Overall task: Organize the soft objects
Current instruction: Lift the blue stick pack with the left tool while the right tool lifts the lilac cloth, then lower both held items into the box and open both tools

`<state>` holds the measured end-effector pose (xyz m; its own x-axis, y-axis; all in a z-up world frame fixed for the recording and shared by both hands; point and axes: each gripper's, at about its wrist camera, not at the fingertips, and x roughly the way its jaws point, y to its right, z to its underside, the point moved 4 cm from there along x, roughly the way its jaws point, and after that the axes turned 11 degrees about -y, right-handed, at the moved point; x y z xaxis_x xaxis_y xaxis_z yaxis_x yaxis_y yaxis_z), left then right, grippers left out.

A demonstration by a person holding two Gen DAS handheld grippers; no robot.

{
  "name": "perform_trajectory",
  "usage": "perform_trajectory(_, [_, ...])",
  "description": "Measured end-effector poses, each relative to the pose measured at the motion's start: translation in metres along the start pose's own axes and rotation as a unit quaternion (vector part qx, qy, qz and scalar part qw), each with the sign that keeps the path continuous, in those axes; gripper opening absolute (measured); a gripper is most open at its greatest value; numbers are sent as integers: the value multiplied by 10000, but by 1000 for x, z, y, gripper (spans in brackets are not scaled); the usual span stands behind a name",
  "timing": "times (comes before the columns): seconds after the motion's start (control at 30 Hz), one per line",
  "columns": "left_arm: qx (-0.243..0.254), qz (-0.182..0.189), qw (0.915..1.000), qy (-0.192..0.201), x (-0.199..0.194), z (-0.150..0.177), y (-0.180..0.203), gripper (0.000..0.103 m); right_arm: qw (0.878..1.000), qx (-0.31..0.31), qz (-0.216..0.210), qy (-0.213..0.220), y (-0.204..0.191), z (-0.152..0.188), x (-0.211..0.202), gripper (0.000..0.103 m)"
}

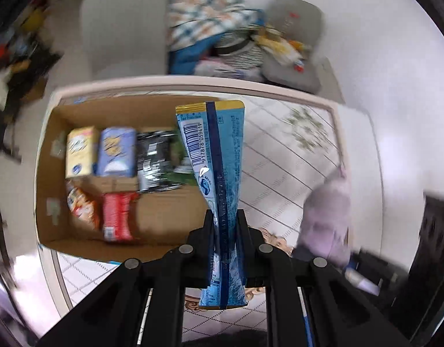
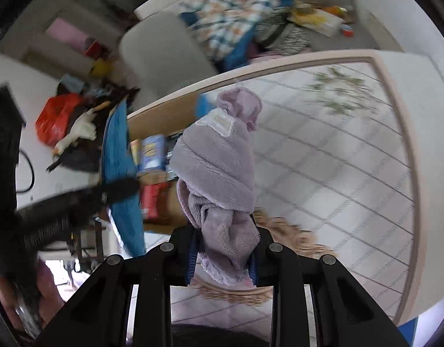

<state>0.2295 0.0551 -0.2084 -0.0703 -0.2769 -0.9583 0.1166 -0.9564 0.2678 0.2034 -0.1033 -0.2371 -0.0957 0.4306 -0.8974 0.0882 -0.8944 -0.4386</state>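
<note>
My left gripper [image 1: 225,219] is shut on a blue snack packet [image 1: 214,156] with a barcode, held upright above the table by the right edge of a cardboard box [image 1: 48,156]. The box holds several packets: yellow [image 1: 80,151], blue-white [image 1: 116,151], black [image 1: 156,159], orange [image 1: 81,205] and red [image 1: 116,217]. My right gripper [image 2: 226,231] is shut on a lilac fleece cloth [image 2: 216,162], held bunched and upright above the table. The cloth also shows in the left wrist view [image 1: 327,214]. The blue packet [image 2: 117,156] and box [image 2: 164,115] show at left in the right wrist view.
The table [image 1: 294,150] has a white tiled-pattern cover with a pink rim [image 2: 407,133]. Behind it stand a grey chair [image 1: 123,26], a checked blanket [image 1: 204,14] and a grey cushion with clutter [image 1: 294,43]. A red bag [image 2: 55,115] and dark items lie on the floor at left.
</note>
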Motion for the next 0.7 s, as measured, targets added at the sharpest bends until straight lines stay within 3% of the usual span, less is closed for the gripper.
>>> perform_trajectory(0.1, [-716, 432, 9960, -316, 24, -13, -45, 10, 9997, -141, 106, -143, -37, -5, 32, 29])
perform_trajectory(0.17, [-1190, 781, 9882, -568, 47, -19, -71, 10, 9991, -187, 254, -272, -54, -12, 56, 29])
perform_trajectory(0.3, [-1800, 1106, 9731, -920, 84, -17, -105, 10, 9969, -206, 574, -494, -69, -22, 97, 29])
perform_trajectory(0.53, [-1851, 1110, 9682, -1264, 123, -23, -119, 14, 9909, -194, 991, -894, -64, -40, 146, 29])
perform_trajectory(0.7, [-1710, 812, 9714, -1436, 130, -23, -117, 20, 9866, -223, 1163, -1120, -61, -45, 162, 39])
